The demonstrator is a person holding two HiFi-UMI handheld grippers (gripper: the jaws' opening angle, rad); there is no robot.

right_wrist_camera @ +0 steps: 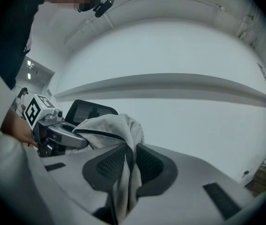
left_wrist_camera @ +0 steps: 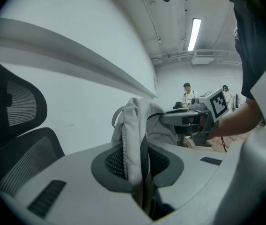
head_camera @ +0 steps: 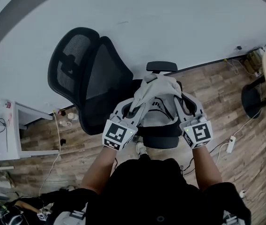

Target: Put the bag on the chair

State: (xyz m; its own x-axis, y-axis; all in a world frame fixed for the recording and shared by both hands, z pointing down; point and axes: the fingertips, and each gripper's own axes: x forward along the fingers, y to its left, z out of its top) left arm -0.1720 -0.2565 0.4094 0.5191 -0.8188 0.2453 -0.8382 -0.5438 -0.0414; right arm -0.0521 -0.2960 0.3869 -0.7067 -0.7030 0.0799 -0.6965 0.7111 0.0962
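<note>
While the left tongs [left_wrist_camera: 140, 165] and right tongs [right_wrist_camera: 126, 165] each pinch a fold of the pale bag [head_camera: 157, 89], it hangs over the chair [head_camera: 102, 78] seat; contact unclear. Likely left: lowering, release.

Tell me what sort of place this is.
Probably an office or lab workroom: a black mesh office chair, a power strip and loose cables on wood-look flooring, and a ceiling strip light.

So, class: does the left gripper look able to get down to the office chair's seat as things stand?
Probably yes: the left gripper, shut on the grey bag, hangs over the seat, the backrest off to one side; only the bag itself is between.
</note>
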